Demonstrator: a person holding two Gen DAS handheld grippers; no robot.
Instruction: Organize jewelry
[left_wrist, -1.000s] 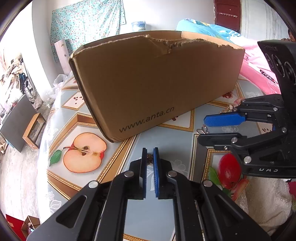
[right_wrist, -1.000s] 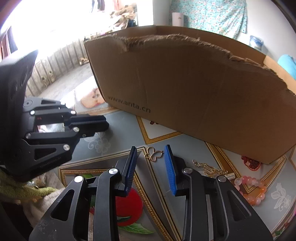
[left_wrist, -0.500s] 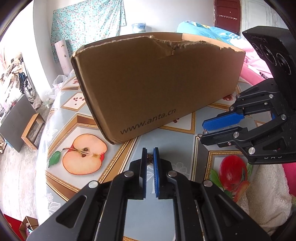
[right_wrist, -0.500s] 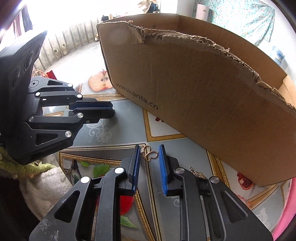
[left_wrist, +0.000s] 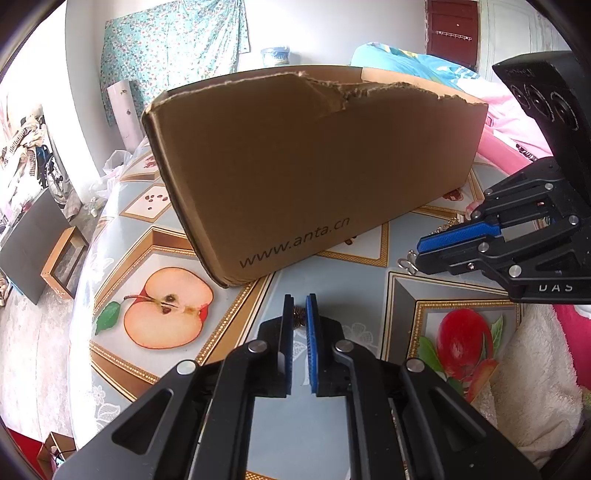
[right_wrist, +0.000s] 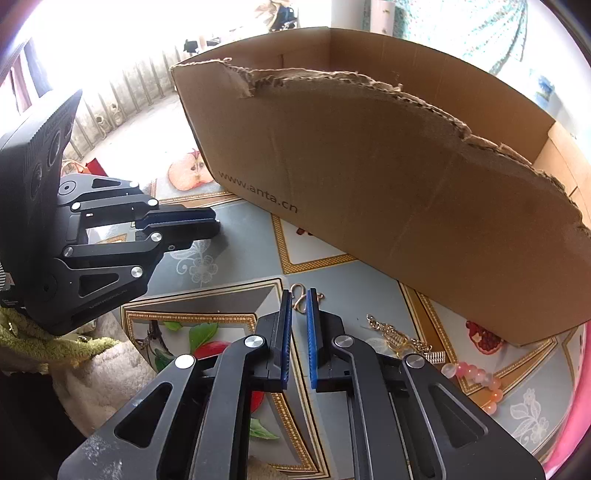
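A torn cardboard box (left_wrist: 314, 166) marked www.anta.cn stands on the fruit-print table; it also shows in the right wrist view (right_wrist: 388, 192). My left gripper (left_wrist: 300, 312) is shut on a small bronze flower-shaped piece (left_wrist: 298, 316), held just in front of the box. My right gripper (right_wrist: 300, 301) is shut on a rose-gold hook-shaped clasp (right_wrist: 300, 295); it shows in the left wrist view (left_wrist: 424, 254) at right, lifted off the table. A gold chain (right_wrist: 395, 334) and a pink bead bracelet (right_wrist: 476, 380) lie on the table right of my right gripper.
The table's left edge drops to the floor, where a dark framed panel (left_wrist: 37, 247) stands. A white fluffy cloth (left_wrist: 532, 380) lies at the near right. Pink bedding (left_wrist: 506, 122) sits behind the box. My left gripper shows at left in the right wrist view (right_wrist: 207, 221).
My right gripper has closed on the rose-gold clasp and risen towards the box's rim. My left gripper has stayed shut on its piece and barely moved.
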